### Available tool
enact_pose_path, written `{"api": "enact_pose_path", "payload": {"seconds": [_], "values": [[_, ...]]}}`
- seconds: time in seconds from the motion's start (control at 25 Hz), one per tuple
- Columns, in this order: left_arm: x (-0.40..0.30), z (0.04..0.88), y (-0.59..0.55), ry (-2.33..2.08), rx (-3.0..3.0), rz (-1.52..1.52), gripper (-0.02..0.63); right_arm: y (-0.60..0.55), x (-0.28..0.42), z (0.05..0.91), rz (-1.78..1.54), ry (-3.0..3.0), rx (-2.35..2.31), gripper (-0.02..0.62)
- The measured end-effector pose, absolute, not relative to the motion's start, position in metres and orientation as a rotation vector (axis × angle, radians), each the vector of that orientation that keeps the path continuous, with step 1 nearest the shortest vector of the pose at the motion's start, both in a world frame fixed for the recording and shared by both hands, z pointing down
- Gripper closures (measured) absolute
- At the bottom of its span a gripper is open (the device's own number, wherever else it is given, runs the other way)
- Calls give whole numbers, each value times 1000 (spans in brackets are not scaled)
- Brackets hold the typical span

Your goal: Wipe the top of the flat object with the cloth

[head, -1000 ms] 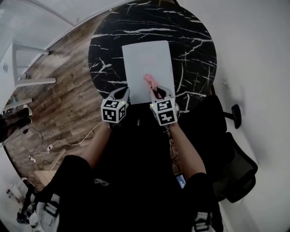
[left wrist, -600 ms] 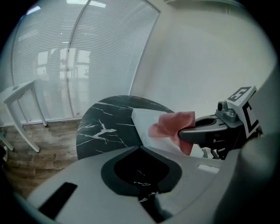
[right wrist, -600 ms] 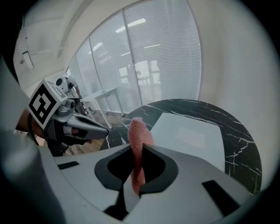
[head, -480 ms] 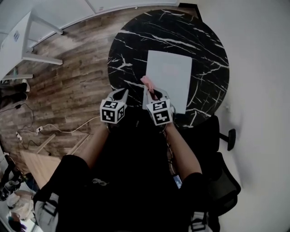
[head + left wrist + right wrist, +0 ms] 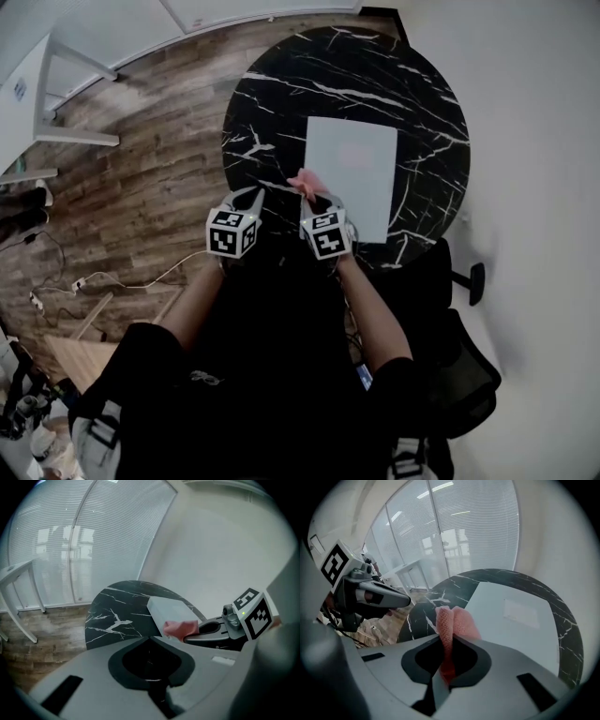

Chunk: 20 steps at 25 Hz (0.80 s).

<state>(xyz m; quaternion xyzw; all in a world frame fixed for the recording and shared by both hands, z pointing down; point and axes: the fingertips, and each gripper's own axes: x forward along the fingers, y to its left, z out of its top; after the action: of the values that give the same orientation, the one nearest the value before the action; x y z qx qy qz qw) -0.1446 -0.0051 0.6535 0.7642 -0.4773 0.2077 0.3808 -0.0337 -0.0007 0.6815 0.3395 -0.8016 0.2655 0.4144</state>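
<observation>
Slid leftward, cloth — clamped in right tool

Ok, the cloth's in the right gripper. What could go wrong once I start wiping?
1. The flat white object lies loose on the table, and the left gripper is off it. A wipe may slide it towards the near table edge.
2. The right gripper pinches just a fold of the pink cloth, so dragging might pull it free.
</observation>
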Motion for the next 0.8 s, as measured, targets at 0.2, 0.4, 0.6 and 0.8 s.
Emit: {"api": "enact_pose_path", "payload": {"seconds": [0.2, 0.4, 0.6, 0.8], "values": [[-138, 655, -22, -1152, 1988, 519, 607, -3, -37, 683, 693, -1987, 906, 580], [-124, 651, -27, -1091, 2029, 520, 607, -3, -34, 683, 714, -1977, 952, 580], [-115, 654, -27, -1063, 2037, 545, 607, -5, -32, 682, 712, -1988, 965, 578], [-102, 654, -30, -1057, 2046, 550, 607, -4, -24, 682, 694, -1991, 949, 577]]}}
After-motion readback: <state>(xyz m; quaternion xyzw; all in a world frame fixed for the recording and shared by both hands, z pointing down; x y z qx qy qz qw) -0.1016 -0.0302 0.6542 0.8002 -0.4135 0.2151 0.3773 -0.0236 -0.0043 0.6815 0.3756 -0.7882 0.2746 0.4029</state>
